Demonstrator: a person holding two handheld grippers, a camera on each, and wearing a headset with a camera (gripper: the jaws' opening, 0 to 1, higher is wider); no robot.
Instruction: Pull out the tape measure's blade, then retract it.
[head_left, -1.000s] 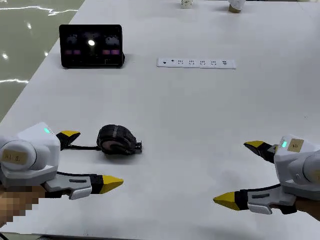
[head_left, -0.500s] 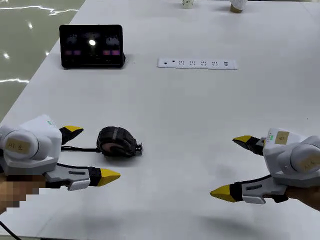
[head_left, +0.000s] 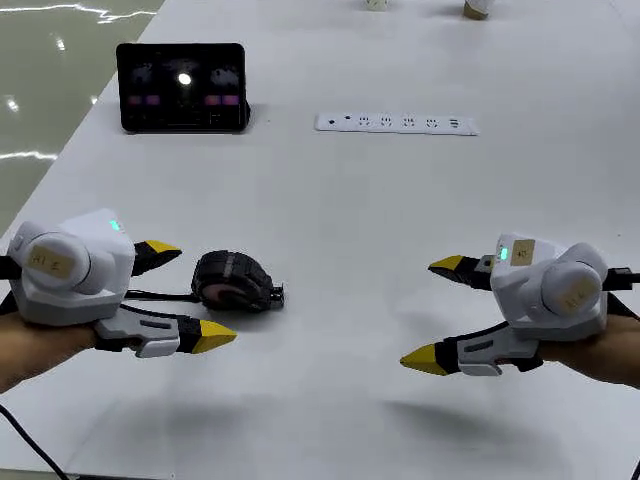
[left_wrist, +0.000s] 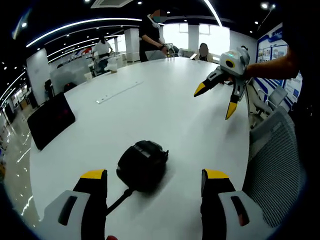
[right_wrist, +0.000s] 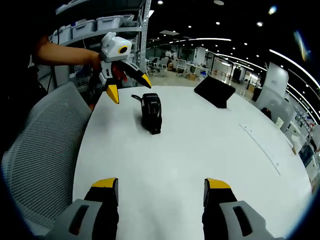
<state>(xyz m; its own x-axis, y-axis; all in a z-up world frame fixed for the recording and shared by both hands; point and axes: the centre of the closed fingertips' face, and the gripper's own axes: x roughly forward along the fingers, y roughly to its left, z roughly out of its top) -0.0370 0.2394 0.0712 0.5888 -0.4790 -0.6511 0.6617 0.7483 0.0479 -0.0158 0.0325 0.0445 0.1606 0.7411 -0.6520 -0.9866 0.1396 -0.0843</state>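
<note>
Left gripper (head_left: 200, 292): released, jaws spread wide, at the left of the tape measure (head_left: 236, 281). In the left gripper view the two yellow-tipped fingers (left_wrist: 94, 176) stand either side of the tape measure's near end and touch nothing.
Cord (head_left: 160, 295): thin and black, running from the tape measure's left side back between the left gripper's jaws.
Tablet (head_left: 182, 88): dark screen, propped up, well beyond the tape measure and a little to its left.
Tape measure: black case lying on the white table (head_left: 350, 220), just ahead of the left gripper's jaws. Its hook end (head_left: 279, 294) points right and sits tight against the case. In the left gripper view (left_wrist: 142, 165) it lies centred ahead of the fingertips. In the right gripper view (right_wrist: 151, 112) it lies farther off.
Power strip (head_left: 396, 124): white, flat on the table, well beyond the tape measure and to its right.
Right gripper (head_left: 425, 313): released, jaws spread wide and holding nothing, well to the right of the tape measure, tips pointing back toward it.
</note>
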